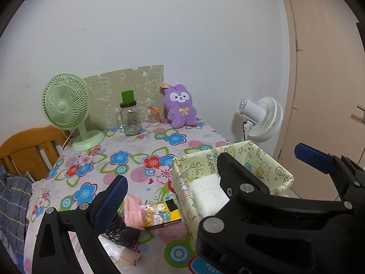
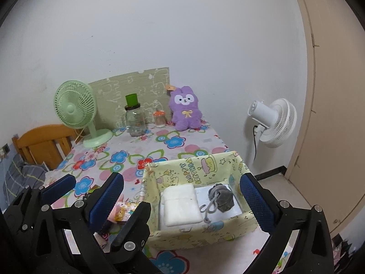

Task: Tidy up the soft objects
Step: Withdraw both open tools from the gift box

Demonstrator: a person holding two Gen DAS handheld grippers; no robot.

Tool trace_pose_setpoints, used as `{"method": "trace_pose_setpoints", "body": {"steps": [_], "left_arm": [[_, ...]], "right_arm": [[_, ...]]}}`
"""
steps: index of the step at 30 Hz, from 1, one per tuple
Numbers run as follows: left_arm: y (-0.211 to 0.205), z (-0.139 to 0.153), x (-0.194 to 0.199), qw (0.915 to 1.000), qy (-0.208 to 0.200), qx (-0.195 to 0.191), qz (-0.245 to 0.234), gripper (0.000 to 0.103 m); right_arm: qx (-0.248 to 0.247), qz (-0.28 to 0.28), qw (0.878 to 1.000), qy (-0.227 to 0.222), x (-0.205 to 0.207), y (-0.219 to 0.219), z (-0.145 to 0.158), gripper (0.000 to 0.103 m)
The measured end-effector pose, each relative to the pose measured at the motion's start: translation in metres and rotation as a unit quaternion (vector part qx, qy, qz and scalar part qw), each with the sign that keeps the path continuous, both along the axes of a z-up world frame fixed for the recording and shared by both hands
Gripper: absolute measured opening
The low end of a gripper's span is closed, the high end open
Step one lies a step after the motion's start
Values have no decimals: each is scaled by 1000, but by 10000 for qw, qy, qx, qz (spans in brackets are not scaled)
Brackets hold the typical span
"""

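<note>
A yellow cartoon-print fabric box (image 2: 194, 230) stands on the flowered table's near right. It holds a folded white towel (image 2: 180, 207) and a grey drawstring pouch (image 2: 222, 197). A purple plush bunny (image 1: 180, 107) leans on the far wall. Left of the box lie a pink packet (image 1: 133, 212), a yellow cartoon pack (image 1: 159, 214) and a black crumpled thing (image 1: 121, 230). My left gripper (image 1: 182, 175) is open and empty over these. My right gripper (image 2: 182, 178) is open in front of the box and overlaps the left one, hiding its right finger.
A green desk fan (image 1: 66, 105), a glass jar with a green cap (image 1: 130, 118) and a small orange-lidded jar (image 1: 154, 116) stand at the far end. A white fan (image 1: 260, 118) and a door (image 1: 330, 68) are to the right. A wooden frame (image 1: 29, 150) is on the left.
</note>
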State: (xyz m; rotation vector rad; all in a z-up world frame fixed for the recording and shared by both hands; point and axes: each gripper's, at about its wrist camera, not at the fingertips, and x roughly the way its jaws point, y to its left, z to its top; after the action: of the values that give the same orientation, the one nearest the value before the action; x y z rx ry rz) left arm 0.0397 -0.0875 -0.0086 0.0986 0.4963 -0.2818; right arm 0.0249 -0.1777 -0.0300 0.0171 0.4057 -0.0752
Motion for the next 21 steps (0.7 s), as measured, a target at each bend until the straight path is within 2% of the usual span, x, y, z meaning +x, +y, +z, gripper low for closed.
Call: {"method": "trace_pose_setpoints", "body": {"steps": [12,21], "left_arm": [[25,-5,-12,9999,-23,76,140,101],[43,-18,-18,9997,50,-14,255,99]], "right_arm": [[22,181,9998,64,-8,25,-10,103],[16,352,9994,67,-12,40,-23,103]]}}
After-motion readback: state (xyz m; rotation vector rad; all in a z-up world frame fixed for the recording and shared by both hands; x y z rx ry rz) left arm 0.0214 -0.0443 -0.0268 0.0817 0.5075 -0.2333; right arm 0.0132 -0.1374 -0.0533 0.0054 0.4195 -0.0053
